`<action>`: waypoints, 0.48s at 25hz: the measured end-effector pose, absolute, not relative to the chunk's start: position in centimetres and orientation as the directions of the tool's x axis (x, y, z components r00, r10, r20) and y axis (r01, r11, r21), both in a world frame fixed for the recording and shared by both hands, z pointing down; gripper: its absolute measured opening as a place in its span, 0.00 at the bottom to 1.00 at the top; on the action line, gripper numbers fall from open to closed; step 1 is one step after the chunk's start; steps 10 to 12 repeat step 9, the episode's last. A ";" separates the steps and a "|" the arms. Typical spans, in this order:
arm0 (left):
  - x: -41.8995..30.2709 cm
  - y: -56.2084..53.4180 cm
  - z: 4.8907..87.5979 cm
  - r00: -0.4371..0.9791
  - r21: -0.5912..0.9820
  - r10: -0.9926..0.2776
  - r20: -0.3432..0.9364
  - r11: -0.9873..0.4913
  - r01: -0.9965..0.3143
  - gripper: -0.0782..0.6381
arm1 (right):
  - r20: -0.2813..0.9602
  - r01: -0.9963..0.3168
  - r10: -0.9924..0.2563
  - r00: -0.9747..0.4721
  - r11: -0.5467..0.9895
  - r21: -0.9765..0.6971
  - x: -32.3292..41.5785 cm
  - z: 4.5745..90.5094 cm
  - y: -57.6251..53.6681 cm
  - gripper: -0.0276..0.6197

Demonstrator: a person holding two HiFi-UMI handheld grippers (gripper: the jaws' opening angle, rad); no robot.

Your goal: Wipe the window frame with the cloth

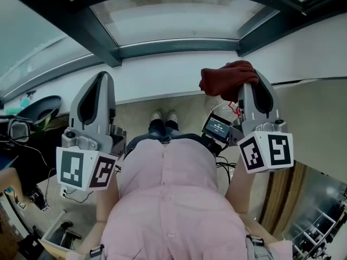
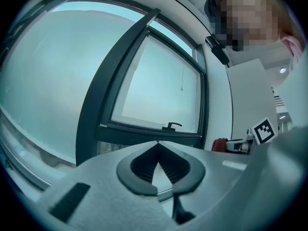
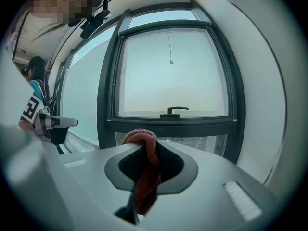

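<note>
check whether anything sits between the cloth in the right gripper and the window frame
Nothing visible does. The right gripper is shut on the red cloth, and in its view only open air separates it from the window frame ahead.

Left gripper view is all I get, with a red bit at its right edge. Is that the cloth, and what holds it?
Observer: Yes, that is the cloth. The right gripper is shut on it.
Operator: Is it on the frame yet?
Observer: It looks short of the frame; the right gripper view shows a gap between them.
Operator: Where is it aimed?
Observer: At the part of the frame just under the handle.
</note>
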State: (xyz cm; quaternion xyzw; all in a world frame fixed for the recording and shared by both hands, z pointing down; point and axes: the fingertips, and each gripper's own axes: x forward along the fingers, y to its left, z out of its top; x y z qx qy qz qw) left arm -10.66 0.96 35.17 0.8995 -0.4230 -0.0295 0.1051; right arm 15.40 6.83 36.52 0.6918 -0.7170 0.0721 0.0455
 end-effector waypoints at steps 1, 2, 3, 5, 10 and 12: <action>-10.6 1.0 35.1 0.643 0.213 -0.765 0.035 -0.623 -0.753 0.10 | 0.163 -0.999 -0.986 -0.032 0.026 -0.040 15.6 36.4 7.0 0.12; -10.5 1.0 35.0 0.645 0.212 -0.764 0.033 -0.625 -0.751 0.10 | 0.160 -0.999 -0.987 -0.028 0.022 -0.040 15.7 36.3 7.0 0.12; -10.4 1.0 34.9 0.647 0.211 -0.762 0.031 -0.628 -0.749 0.10 | 0.157 -0.999 -0.987 -0.026 0.020 -0.039 15.8 36.2 7.1 0.12; -10.2 1.0 34.8 0.651 0.210 -0.758 0.029 -0.632 -0.746 0.10 | 0.156 -0.999 -0.987 -0.024 0.019 -0.038 15.8 36.0 7.2 0.12; -10.1 1.2 34.8 0.654 0.212 -0.755 0.032 -0.635 -0.743 0.10 | 0.160 -0.999 -0.987 -0.026 0.021 -0.037 15.7 36.0 7.4 0.12; -10.1 1.2 34.8 0.654 0.212 -0.755 0.032 -0.635 -0.743 0.10 | 0.160 -0.999 -0.987 -0.026 0.021 -0.037 15.7 36.0 7.4 0.12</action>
